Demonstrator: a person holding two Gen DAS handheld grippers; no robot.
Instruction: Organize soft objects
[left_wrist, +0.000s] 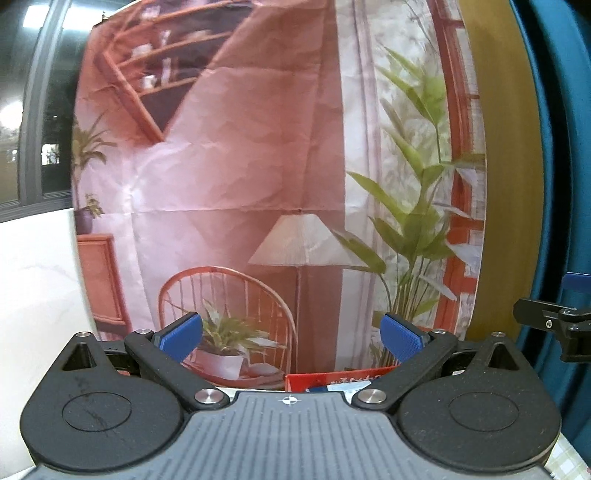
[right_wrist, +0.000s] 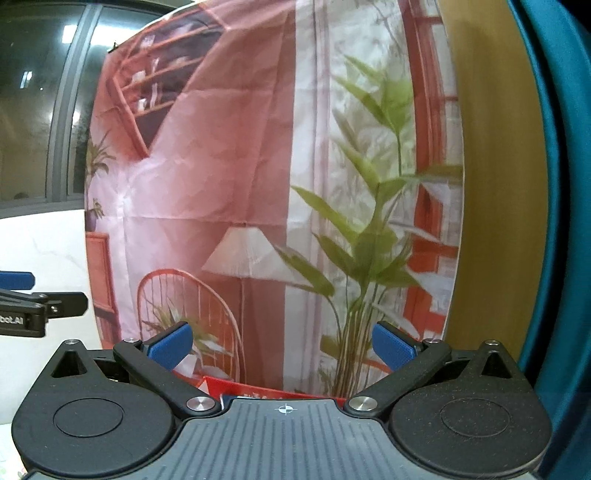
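Note:
Both wrist views face a hanging cloth backdrop printed with a pink room, a lamp, a chair and green plants. My left gripper (left_wrist: 291, 338) stands open, blue pads wide apart with nothing between them. My right gripper (right_wrist: 282, 347) is open too and empty. A red package (left_wrist: 340, 380) peeks out just above the left gripper's body; the same red package (right_wrist: 258, 391) shows low in the right wrist view. The right gripper's black finger (left_wrist: 546, 321) shows at the right edge of the left view, and the left gripper's finger (right_wrist: 37, 299) at the left edge of the right view. No soft object is in sight.
The printed backdrop (left_wrist: 258, 166) fills the middle. A white marbled panel (left_wrist: 37, 288) stands at the left below a dark window (left_wrist: 37, 92). A yellow-brown strip (left_wrist: 509, 166) and a blue curved edge (left_wrist: 565, 147) rise at the right.

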